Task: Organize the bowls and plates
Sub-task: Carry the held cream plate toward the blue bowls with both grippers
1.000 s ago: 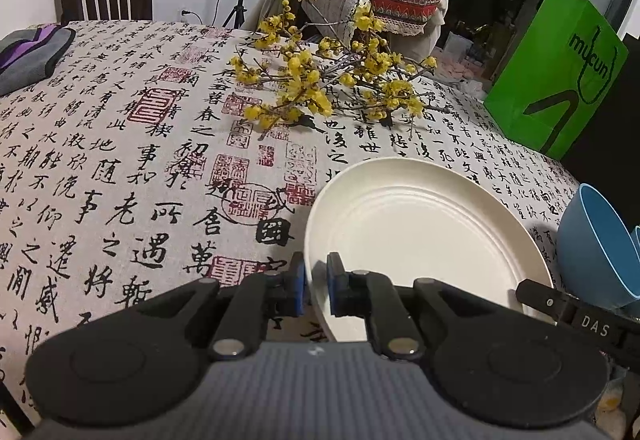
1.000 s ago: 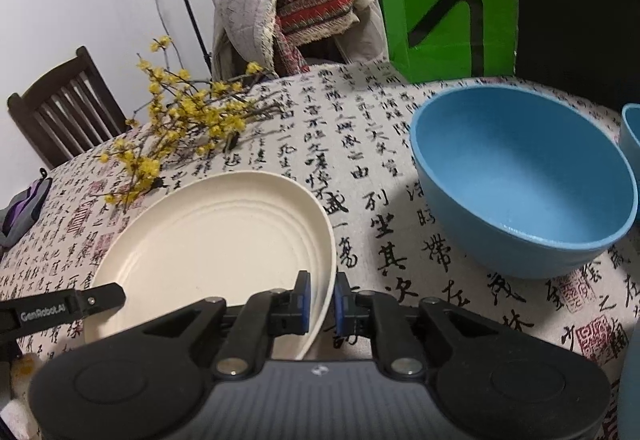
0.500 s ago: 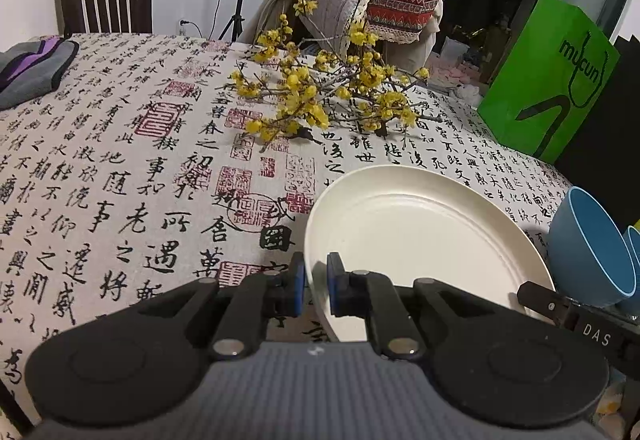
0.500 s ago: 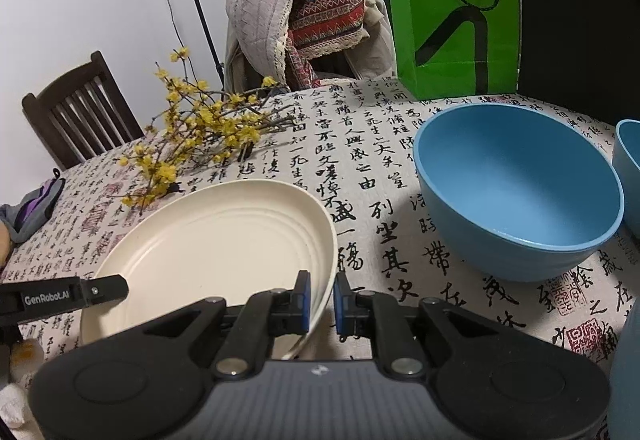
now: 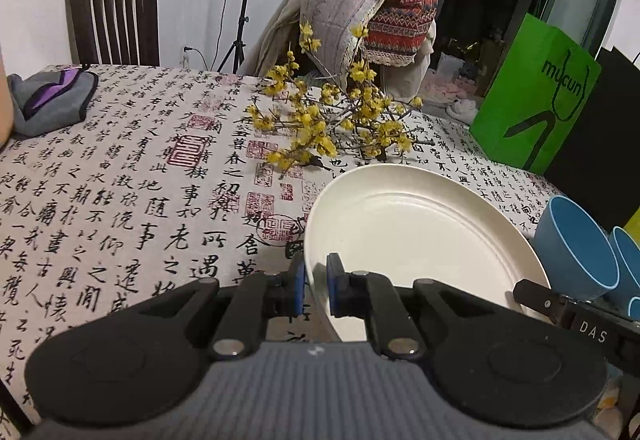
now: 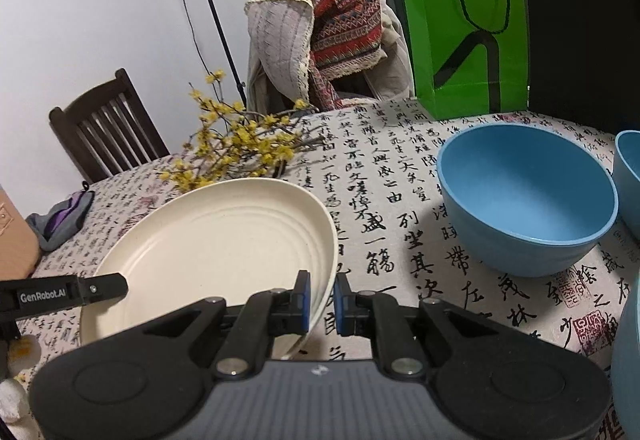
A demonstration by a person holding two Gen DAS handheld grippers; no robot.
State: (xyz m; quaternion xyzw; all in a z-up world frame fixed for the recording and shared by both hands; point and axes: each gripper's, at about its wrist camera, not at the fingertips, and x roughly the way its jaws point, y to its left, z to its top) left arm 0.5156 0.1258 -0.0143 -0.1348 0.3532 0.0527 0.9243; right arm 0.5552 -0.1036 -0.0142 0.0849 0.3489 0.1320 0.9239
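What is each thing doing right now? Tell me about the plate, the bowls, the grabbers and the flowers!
cream plate: tilted, gripped at both rims
left gripper: jaws closed on plate's rim
right gripper: jaws closed on plate's opposite rim
big blue bowl: upright, empty, on tablecloth
yellow flower branches: lying on table
green bag: standing upright

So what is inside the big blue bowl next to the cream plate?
The big blue bowl shows only its bare blue inside in the right wrist view; nothing lies in it. The near wall hides a small strip of the inside. The cream plate is beside it, apart.
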